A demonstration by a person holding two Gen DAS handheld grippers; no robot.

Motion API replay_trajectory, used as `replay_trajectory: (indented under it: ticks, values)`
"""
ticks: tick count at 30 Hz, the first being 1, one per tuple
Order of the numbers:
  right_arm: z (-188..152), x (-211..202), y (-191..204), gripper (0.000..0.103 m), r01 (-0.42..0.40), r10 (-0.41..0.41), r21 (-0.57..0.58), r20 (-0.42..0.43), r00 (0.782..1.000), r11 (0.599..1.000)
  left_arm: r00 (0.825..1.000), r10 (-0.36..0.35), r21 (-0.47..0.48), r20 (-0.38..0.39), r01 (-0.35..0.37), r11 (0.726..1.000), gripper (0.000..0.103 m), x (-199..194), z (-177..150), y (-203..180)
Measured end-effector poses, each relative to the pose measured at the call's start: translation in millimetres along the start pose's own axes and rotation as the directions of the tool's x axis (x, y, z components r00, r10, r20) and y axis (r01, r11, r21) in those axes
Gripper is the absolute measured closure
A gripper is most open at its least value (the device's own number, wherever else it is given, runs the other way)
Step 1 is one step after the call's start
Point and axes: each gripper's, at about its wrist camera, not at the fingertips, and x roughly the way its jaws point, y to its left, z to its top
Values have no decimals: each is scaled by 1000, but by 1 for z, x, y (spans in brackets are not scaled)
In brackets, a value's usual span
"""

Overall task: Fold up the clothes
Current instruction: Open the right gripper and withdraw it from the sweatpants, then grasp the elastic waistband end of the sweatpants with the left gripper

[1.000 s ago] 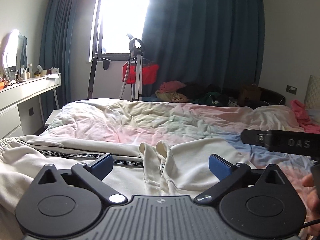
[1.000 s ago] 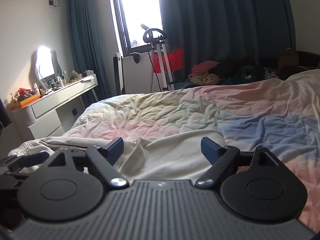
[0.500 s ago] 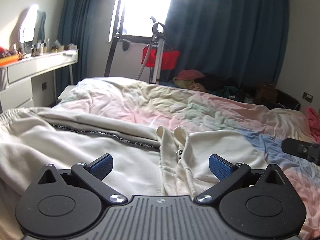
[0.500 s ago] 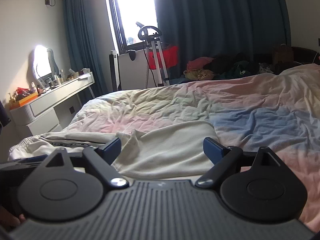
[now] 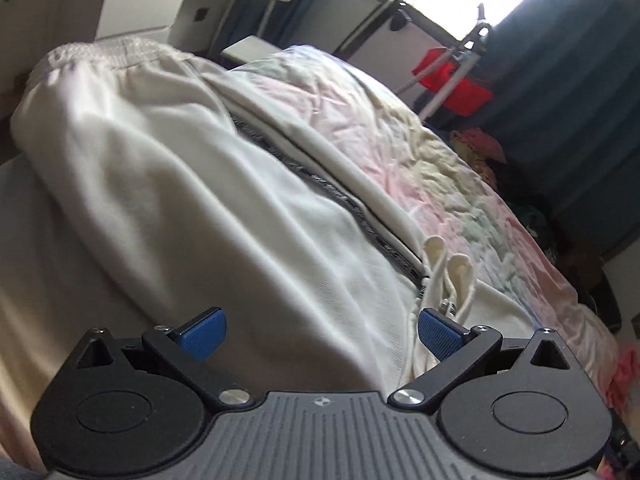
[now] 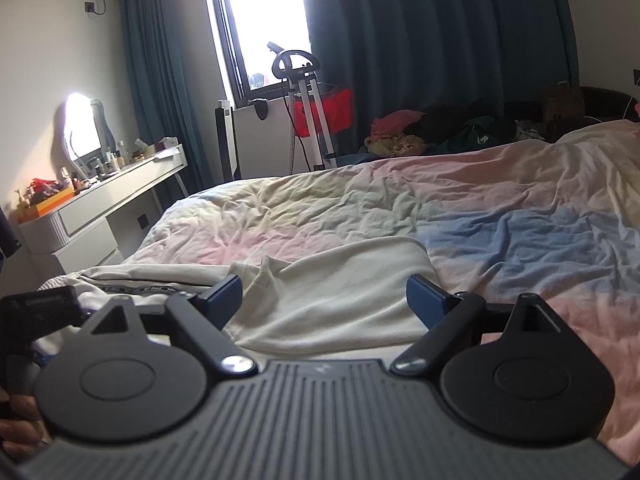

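Over the near edge of the pastel-sheeted bed (image 6: 500, 208), tilted left gripper (image 5: 322, 330) and level right gripper (image 6: 324, 298) both hover spread wide, empty, above cream zip-up cotton garment (image 5: 208, 208).

We see a cream-white pair of sweatpants (image 5: 208, 184) spread across the pastel bedcover, its gathered elastic waistband (image 5: 120, 46) lying at the near edge of the bed. A dark printed stripe (image 5: 320, 184) runs along the side seam toward the leg ends, where the fabric bunches into two small upright folds (image 5: 448, 260). From the right wrist view, one cream leg (image 6: 340, 292) lies flat and smooth, its end squared off.
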Motion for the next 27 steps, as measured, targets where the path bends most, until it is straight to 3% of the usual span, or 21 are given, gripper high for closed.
replay_trajectory:
  ticks: [7,12,18,22,27]
  values:
    - [-7,11,-6,13,12,-11,23,-54,998,1000,990,67,-194,-126,-91,977,1,15,42,52]
    - [-10,18,-6,13,17,-15,23,-76,997,1000,987,88,-313,-132,-126,941,2,30,67,82]
    - [-14,26,-8,13,18,-14,32,-107,994,999,996,43,-401,-79,-71,913,2,35,68,100]
    - [-17,35,-7,13,19,-14,35,-130,991,999,998,34,-395,58,-8,919,4,11,61,102]
    - [-21,46,-4,13,2,6,48,-166,986,999,984,59,-513,170,37,857,4,-12,55,126]
